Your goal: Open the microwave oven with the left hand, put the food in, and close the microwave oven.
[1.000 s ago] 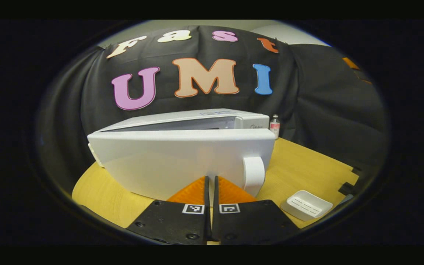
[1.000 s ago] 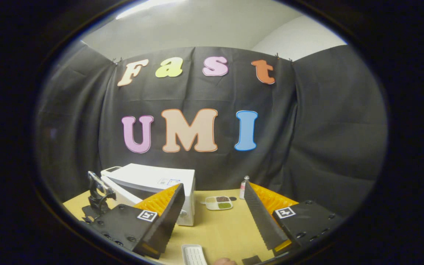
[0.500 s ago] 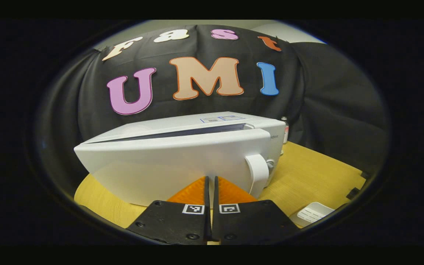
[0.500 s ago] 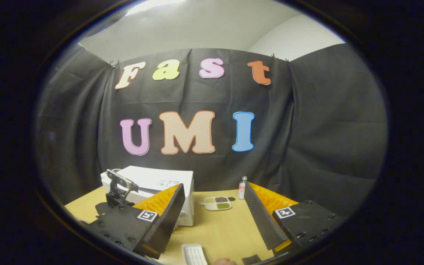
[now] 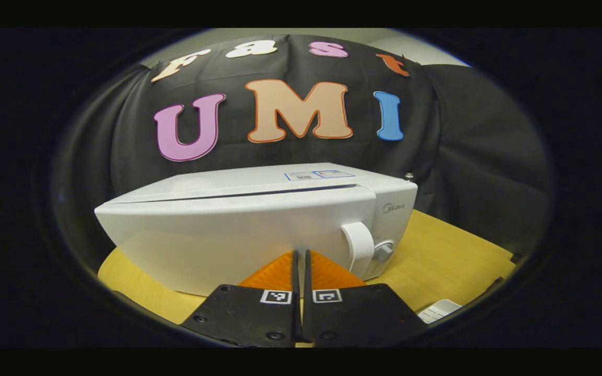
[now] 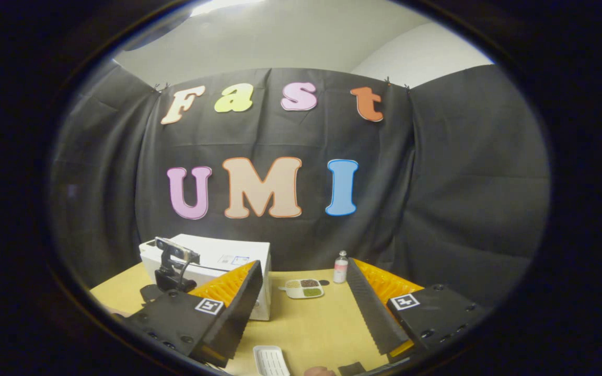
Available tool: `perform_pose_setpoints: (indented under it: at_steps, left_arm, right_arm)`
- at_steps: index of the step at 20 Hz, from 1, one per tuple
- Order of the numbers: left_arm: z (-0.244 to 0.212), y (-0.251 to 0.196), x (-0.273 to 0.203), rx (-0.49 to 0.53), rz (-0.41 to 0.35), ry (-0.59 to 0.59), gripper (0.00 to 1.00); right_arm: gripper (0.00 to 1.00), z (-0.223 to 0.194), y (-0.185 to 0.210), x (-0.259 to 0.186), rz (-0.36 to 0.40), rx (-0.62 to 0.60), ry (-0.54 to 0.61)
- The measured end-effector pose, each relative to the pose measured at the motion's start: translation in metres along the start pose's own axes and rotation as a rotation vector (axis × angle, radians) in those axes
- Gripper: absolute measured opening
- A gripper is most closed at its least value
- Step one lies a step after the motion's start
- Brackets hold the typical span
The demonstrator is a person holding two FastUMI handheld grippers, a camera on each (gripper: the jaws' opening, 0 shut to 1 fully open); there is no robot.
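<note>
While the left gripper, fingers closed on nothing, meets the microwave door, the right gripper gapes empty.

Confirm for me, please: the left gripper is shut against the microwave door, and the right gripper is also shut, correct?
Not quite. The left gripper is shut at the microwave door, but the right gripper is open; the right gripper view shows its fingers spread wide apart.

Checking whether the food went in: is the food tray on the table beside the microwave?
Yes, the food tray sits on the table, right of the microwave.
</note>
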State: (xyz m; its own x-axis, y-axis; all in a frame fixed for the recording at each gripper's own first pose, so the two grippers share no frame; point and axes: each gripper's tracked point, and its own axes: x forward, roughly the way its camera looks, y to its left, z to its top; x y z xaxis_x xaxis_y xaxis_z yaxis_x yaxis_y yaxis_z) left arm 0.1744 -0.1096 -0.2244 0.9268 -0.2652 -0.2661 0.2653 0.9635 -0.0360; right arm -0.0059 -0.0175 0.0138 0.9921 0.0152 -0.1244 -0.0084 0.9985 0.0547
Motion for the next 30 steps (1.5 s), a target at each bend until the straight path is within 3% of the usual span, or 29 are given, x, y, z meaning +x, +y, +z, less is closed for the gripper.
perform_pose_setpoints:
  at_steps: [1,2,5,6,9,10,11,13,14,15,23,24,25,28,29,30]
  left_arm:
    - [0.0,-0.002,0.002,-0.004,-0.007,-0.003,0.01]
    - [-0.001,-0.004,0.003,-0.009,-0.016,-0.002,0.01]
    - [-0.002,-0.009,0.005,-0.015,-0.021,-0.003,0.01]
    - [0.002,-0.007,0.01,-0.002,-0.01,-0.027,0.01]
    - [-0.002,-0.011,0.015,0.011,-0.024,0.001,0.01]
    - [-0.004,-0.012,0.013,0.027,-0.023,0.009,0.01]
    - [-0.003,-0.012,0.013,0.043,-0.023,0.006,0.02]
    - [0.002,-0.004,0.007,0.066,0.008,0.002,0.01]
    - [0.002,-0.005,-0.001,0.067,0.002,0.003,0.01]
    - [0.006,-0.009,-0.01,0.059,-0.019,-0.009,0.01]
    - [0.073,0.011,-0.118,0.056,-0.045,-0.127,0.02]
    - [0.083,0.013,-0.134,0.025,-0.048,-0.142,0.0]
    - [0.094,0.018,-0.149,0.002,-0.046,-0.16,0.02]
    - [0.123,0.037,-0.19,-0.008,-0.02,-0.205,0.0]
    - [0.136,0.045,-0.203,-0.003,-0.002,-0.23,0.01]
    - [0.148,0.051,-0.213,0.003,0.007,-0.257,0.0]
  right_arm:
    - [0.91,0.001,-0.001,0.0,-0.001,-0.006,0.0]
    - [0.99,0.001,-0.002,0.001,-0.001,-0.013,-0.001]
    - [0.99,0.004,-0.002,0.001,-0.004,-0.019,-0.005]
    - [0.91,0.005,-0.001,0.002,-0.003,-0.021,-0.007]
    - [0.91,0.006,-0.002,0.001,-0.003,-0.039,-0.011]
    - [0.99,0.007,-0.002,0.001,-0.004,-0.041,-0.013]
    - [0.91,0.007,-0.001,0.0,-0.004,-0.038,-0.014]
    - [0.91,0.006,0.002,-0.002,0.001,-0.035,-0.015]
    - [0.91,0.007,0.003,-0.002,0.003,-0.035,-0.018]
    - [0.99,0.007,0.004,-0.002,0.004,-0.036,-0.02]
    - [0.99,0.001,0.024,0.006,0.029,-0.039,-0.033]
    - [0.91,0.002,0.026,0.005,0.031,-0.035,-0.036]
    - [0.99,0.003,0.029,0.004,0.036,-0.027,-0.038]
    - [0.99,0.003,0.038,0.001,0.039,-0.011,-0.049]
    - [0.91,0.004,0.041,0.0,0.042,-0.014,-0.055]
    - [0.99,0.004,0.045,-0.001,0.05,-0.02,-0.057]
